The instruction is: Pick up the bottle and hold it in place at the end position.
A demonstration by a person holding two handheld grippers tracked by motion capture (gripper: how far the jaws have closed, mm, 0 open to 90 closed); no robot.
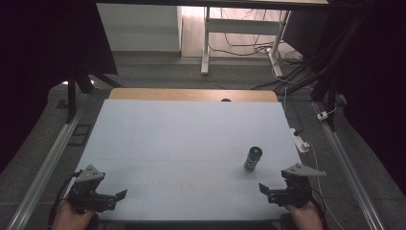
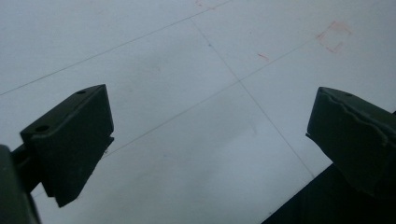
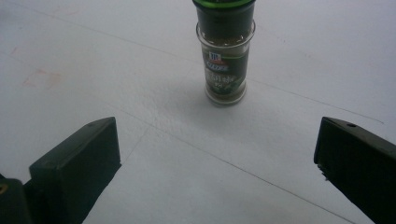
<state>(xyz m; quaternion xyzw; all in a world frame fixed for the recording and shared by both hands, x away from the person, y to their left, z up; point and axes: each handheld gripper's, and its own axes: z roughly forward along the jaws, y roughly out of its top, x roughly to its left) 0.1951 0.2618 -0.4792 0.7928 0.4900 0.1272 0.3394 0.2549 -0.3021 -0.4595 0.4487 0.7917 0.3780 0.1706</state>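
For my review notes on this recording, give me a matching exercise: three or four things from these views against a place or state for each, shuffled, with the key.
Things:
1. small glass spice jar with a green cap
2. left black tongs
3. right black tongs
4. pale wooden strip

Places or states:
A. open at the table's near left corner
B. along the table's far edge
C. upright on the white table
D. open, just short of the jar

Pairs: 1-C, 2-A, 3-D, 4-B

**Materials and surfaces on the table**

The spice jar (image 3: 226,60) looks like clear glossy glass or plastic, with a printed paper label and a shiny green plastic cap. The table (image 1: 182,143) cover is matt, pale and smooth; its far edge is wood. The gripper pads (image 3: 79,168) are matt black.
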